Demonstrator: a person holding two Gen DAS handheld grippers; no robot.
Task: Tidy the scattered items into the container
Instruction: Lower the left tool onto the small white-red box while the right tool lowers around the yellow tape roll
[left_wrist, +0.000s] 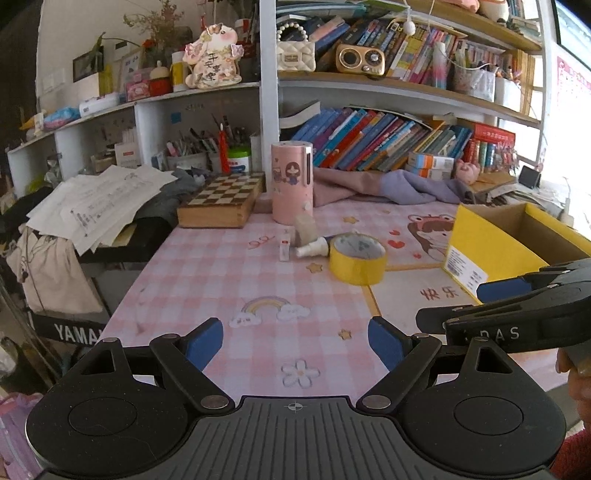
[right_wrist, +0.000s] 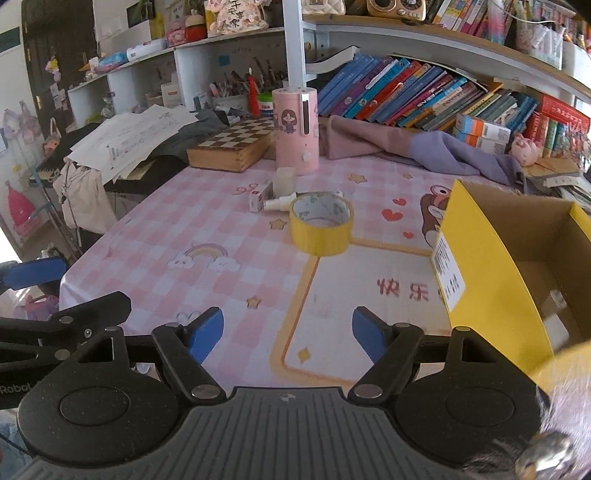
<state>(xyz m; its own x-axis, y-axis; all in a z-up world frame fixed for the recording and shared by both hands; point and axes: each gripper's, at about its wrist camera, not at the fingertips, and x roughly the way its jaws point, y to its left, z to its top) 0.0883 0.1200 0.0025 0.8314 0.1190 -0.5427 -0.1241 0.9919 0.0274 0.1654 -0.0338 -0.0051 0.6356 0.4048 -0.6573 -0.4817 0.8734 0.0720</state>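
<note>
Approach step, judged from the layout: no item is collected yet. Left gripper (left_wrist: 295, 341) and right gripper (right_wrist: 288, 332) hover over the worktop (left_wrist: 221, 280), fingers spread and empty. Yellow tape roll (right_wrist: 320, 223) stands at frame centre in the right wrist view, touching a white spray bottle (right_wrist: 279, 203); a small white box (right_wrist: 256, 199) lies just beside it. Yellow cardboard box (right_wrist: 476, 266), the container, stands open at the right edge. Next move calls for advancing one gripper until its fingers straddle the tape roll wall, then clenching.

The tape roll (right_wrist: 320, 223) lies left of the box (right_wrist: 517, 266), spray bottle (right_wrist: 280, 203) behind.
</note>
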